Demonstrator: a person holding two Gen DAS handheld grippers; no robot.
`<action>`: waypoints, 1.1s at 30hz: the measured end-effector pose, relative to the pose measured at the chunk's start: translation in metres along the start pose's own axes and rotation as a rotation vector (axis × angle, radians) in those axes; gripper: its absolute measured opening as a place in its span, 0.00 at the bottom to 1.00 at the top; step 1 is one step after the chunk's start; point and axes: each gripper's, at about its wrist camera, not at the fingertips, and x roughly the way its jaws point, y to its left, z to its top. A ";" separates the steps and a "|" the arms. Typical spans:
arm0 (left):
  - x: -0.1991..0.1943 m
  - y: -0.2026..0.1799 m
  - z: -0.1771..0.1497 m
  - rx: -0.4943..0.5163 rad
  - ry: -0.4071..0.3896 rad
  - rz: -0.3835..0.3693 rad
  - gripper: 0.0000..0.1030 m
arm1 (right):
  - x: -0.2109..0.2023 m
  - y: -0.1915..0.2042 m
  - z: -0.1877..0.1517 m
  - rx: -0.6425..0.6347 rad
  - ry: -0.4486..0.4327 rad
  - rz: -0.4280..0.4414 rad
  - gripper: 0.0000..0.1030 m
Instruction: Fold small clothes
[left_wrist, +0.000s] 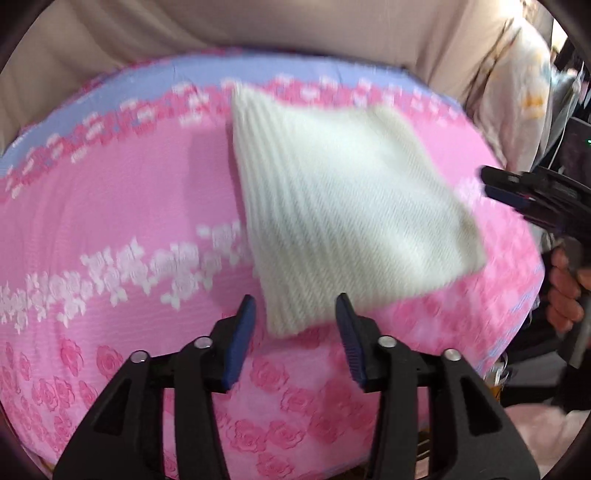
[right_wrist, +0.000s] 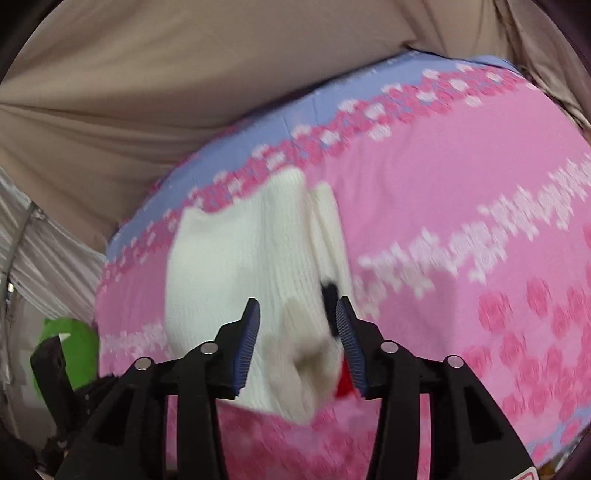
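On the pink rose-print cloth with a lilac border (left_wrist: 122, 192), a white ribbed knit garment (left_wrist: 332, 206) lies flat, folded into a rough square, near the cloth's middle-far area. Left gripper (left_wrist: 297, 314): black frame, blue pads, jaws apart, nothing between them; it sits just short of the garment's near corner, and the frame does not show whether it touches. Right gripper (left_wrist: 517, 192) enters the left wrist view from the right edge, beside the garment's right side, apart from it; a bare hand (left_wrist: 565, 291) holds its handle.

From the right wrist view the right gripper (right_wrist: 297, 317) has jaws apart, empty, over the garment's near edge (right_wrist: 243, 266). Beige patches, a black mark and a red bit show on the knit near the pads, too blurred to identify. A green object (right_wrist: 70, 343) is at lower left, off the cloth. Beige draped fabric (right_wrist: 147, 92) backs the scene. Both views have motion blur.
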 end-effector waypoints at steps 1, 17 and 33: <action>-0.002 -0.005 0.006 -0.009 -0.022 -0.005 0.48 | 0.009 0.003 0.009 -0.002 0.004 0.006 0.48; 0.067 -0.015 0.033 -0.097 0.021 0.146 0.57 | 0.108 -0.008 0.052 -0.118 0.186 -0.038 0.21; 0.065 -0.025 0.016 -0.183 0.064 0.204 0.60 | 0.055 0.003 -0.049 -0.333 0.275 -0.067 0.02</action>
